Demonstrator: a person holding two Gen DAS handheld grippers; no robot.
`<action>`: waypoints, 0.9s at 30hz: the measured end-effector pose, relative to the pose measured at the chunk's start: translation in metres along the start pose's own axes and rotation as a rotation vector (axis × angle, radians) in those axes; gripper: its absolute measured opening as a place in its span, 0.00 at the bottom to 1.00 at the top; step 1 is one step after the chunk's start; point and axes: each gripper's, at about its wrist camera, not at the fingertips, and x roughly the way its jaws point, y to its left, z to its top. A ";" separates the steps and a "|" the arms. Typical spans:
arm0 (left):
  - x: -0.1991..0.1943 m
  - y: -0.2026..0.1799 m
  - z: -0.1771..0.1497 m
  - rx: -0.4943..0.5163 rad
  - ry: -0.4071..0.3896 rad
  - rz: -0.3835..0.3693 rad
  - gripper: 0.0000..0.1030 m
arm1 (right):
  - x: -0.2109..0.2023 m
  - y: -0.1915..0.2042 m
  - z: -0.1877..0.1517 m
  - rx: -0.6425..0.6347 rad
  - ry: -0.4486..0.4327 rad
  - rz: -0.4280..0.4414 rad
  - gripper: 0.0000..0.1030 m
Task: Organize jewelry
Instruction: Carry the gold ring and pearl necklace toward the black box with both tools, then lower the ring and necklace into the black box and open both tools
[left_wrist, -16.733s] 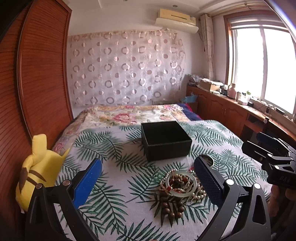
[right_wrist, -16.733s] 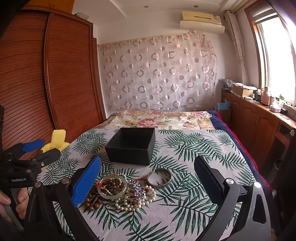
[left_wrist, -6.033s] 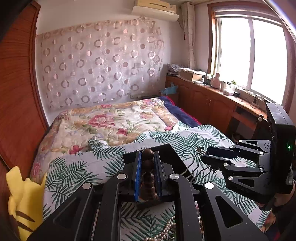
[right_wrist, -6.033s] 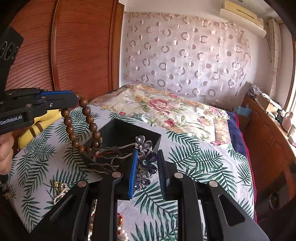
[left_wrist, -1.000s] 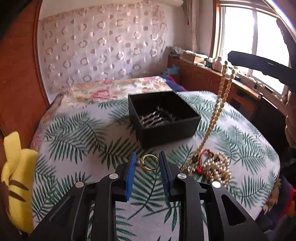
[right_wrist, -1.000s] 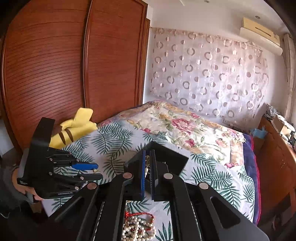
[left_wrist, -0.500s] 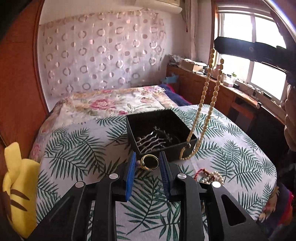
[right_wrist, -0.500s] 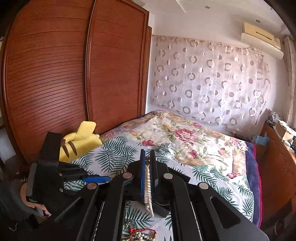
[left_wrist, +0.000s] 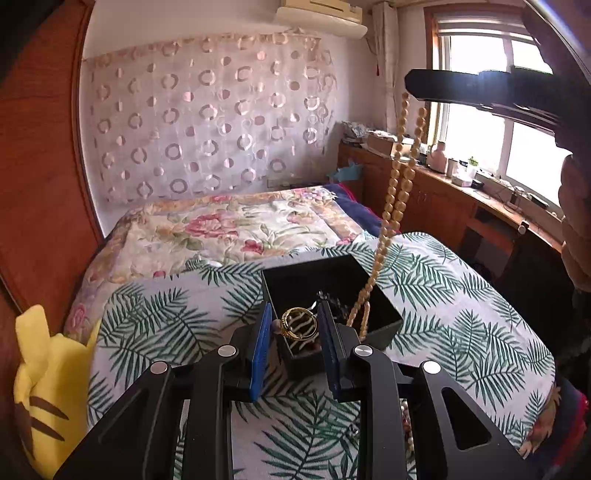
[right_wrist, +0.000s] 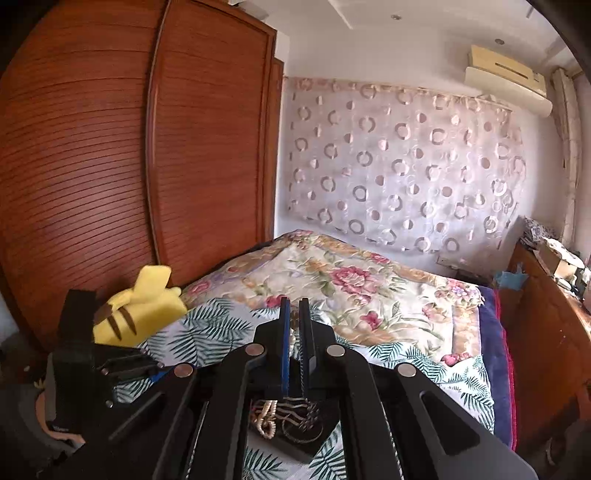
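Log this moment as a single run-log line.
left gripper: shut on gold ring | right gripper: shut on cream bead necklace | necklace's lower end in black open box

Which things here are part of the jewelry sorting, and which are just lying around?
Part of the job:
- gold ring, held in the left gripper
- cream bead necklace, hanging from the right gripper into the box
- black box, already holding hairpins

Lying about:
- yellow plush toy
- floral quilt
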 end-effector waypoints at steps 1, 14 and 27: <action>0.002 -0.001 0.002 0.003 -0.001 0.002 0.23 | 0.002 -0.002 0.001 0.002 0.001 -0.004 0.05; 0.038 -0.002 0.001 0.005 0.047 0.010 0.23 | 0.061 -0.020 -0.046 0.052 0.141 -0.017 0.05; 0.083 -0.003 0.004 0.015 0.101 0.017 0.23 | 0.108 -0.027 -0.108 0.121 0.273 0.033 0.06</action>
